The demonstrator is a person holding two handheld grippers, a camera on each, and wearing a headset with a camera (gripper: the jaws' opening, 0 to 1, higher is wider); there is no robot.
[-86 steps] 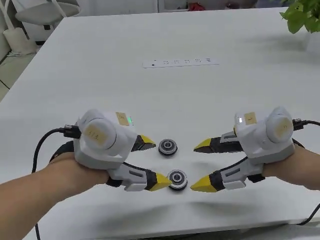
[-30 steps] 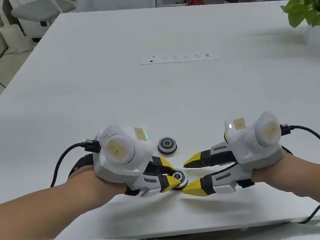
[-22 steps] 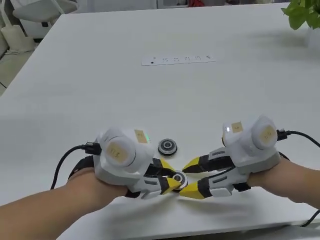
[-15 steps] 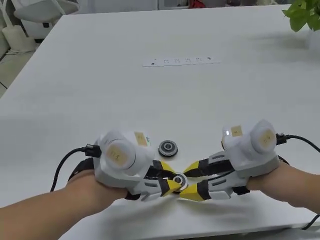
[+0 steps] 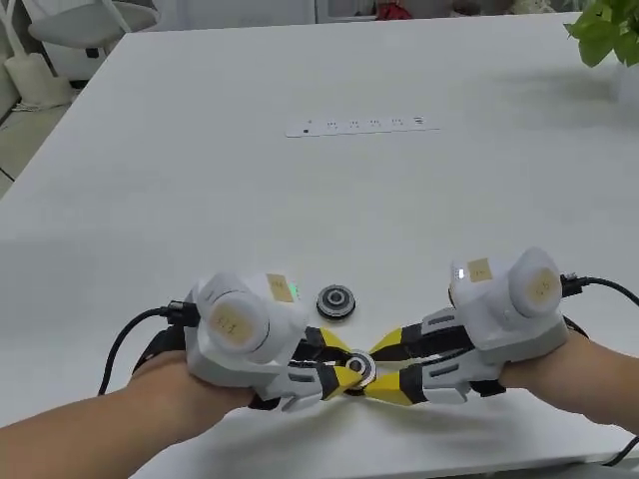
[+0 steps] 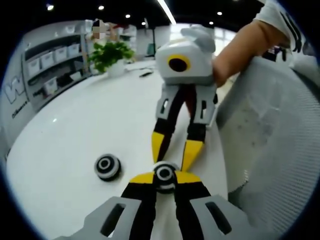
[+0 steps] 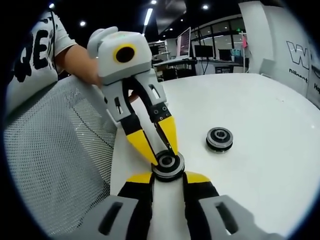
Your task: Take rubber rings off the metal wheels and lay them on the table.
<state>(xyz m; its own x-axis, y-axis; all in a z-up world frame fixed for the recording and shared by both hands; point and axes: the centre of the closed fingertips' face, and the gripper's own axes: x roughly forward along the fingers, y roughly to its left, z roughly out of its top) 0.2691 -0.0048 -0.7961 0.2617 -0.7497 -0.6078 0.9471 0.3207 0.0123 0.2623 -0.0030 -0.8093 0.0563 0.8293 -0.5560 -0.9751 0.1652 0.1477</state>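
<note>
Head view: both claws meet on near wheel at table edge

Near wheel (image 5: pixel 356 368) lies on the table (image 5: pixel 300 200) close to the front edge, with the far wheel (image 5: pixel 336 301) just beyond it and apart.

Left claw (image 5: pixel 342 367) comes in from the left. In the left gripper view its yellow tips sit against both sides of the wheel (image 6: pixel 165 175), pinching it.

Right claw (image 5: pixel 376 367) comes in from the opposite side, jaws narrowed. Its tips flank the wheel's near rim in the right gripper view (image 7: pixel 168 164), but whether they actually clamp cannot be told.

Handling, as a judgement:
- The wheel is small, rigid metal, dense for its size, and likely to skate on the smooth top if pushed.
- The ring (image 7: pixel 165 174) is the black band round the rim. It is soft and stretchy with a grippy surface, and probably snug in its groove.
- Best hold is one claw across the metal faces or hub to anchor the wheel.
- The other tip then hooks the ring's outer edge and peels it sideways.
- Little room is left between the opposing tips, so they may clash.
</note>
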